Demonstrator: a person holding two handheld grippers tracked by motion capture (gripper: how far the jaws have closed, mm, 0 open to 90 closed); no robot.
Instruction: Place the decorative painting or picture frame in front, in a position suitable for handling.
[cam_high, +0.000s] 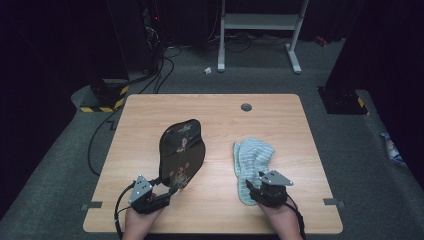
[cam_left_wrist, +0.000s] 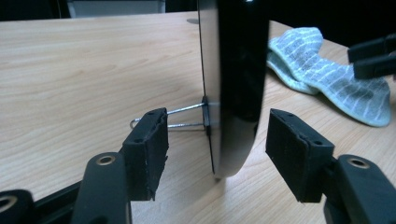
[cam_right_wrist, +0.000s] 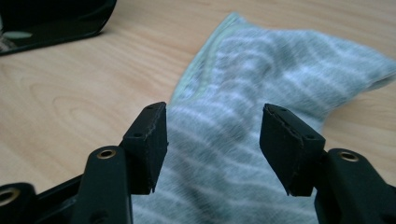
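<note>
Straddling the black lacquered fan's (cam_left_wrist: 233, 84) lower edge, left tongs (cam_left_wrist: 217, 144) stand released. Right tongs (cam_right_wrist: 212, 140), released, hover over the cloth (cam_right_wrist: 261, 107) beside the fan. Next move, likely: clench on both.

Both grippers: black bodies, square black jaws, brass-ringed screw holes, grey three-cornered top plates, trailing black cables.

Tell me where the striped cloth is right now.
In the high view, the striped cloth lies on the table's right half, right of the black lacquered panel; its near end sits under the open right gripper.
</note>
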